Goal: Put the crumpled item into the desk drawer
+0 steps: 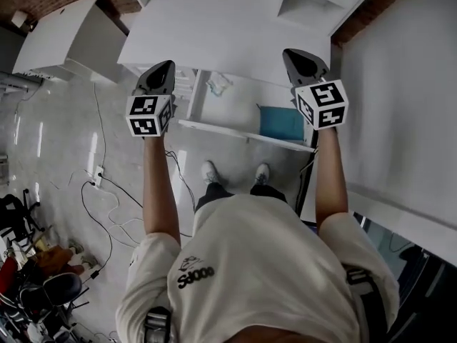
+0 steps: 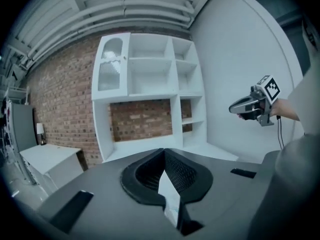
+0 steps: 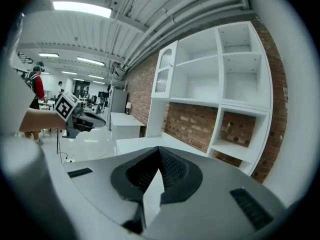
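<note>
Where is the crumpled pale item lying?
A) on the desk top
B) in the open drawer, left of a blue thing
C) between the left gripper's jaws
B: the head view shows the crumpled item inside the open drawer, left of the blue thing.

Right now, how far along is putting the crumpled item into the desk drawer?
Looks done: the crumpled item lies in the open drawer, with a blue object. In hand: nothing; left gripper and right gripper are shut, empty. Left: perhaps closing the drawer.
</note>
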A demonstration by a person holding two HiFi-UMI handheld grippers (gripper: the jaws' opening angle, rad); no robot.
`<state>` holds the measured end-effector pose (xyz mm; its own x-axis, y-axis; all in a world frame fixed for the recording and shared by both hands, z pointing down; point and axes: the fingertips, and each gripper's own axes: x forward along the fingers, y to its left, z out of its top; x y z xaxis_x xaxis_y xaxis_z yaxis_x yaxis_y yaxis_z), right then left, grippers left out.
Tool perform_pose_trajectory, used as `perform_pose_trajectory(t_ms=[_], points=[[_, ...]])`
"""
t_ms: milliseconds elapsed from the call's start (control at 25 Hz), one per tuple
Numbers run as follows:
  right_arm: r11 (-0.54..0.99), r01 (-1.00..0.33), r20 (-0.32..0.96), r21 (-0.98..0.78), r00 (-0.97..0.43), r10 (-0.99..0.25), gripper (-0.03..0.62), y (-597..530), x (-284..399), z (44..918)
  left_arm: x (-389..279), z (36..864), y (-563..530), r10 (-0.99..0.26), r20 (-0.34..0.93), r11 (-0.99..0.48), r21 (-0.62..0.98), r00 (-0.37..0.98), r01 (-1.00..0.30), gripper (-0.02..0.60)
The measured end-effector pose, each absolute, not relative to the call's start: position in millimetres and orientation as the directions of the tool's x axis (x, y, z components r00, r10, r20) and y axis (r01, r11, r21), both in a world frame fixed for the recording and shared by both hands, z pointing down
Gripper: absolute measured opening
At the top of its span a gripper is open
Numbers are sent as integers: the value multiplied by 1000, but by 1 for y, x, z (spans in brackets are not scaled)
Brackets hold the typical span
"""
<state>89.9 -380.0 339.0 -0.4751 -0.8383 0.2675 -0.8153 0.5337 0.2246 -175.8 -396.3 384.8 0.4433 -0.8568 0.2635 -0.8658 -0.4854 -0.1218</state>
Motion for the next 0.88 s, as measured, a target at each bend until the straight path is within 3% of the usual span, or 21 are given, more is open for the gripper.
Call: perform_pose_trajectory(t_ms=[480, 880], points=[[568, -743, 167, 354, -547, -820, -2, -361, 49, 271, -175, 280, -358, -885, 78, -464, -207, 458, -861, 18], [584, -703, 109, 406, -597, -795, -2, -351, 23, 237, -164, 238, -339, -878, 10, -463, -275, 478, -843, 18]])
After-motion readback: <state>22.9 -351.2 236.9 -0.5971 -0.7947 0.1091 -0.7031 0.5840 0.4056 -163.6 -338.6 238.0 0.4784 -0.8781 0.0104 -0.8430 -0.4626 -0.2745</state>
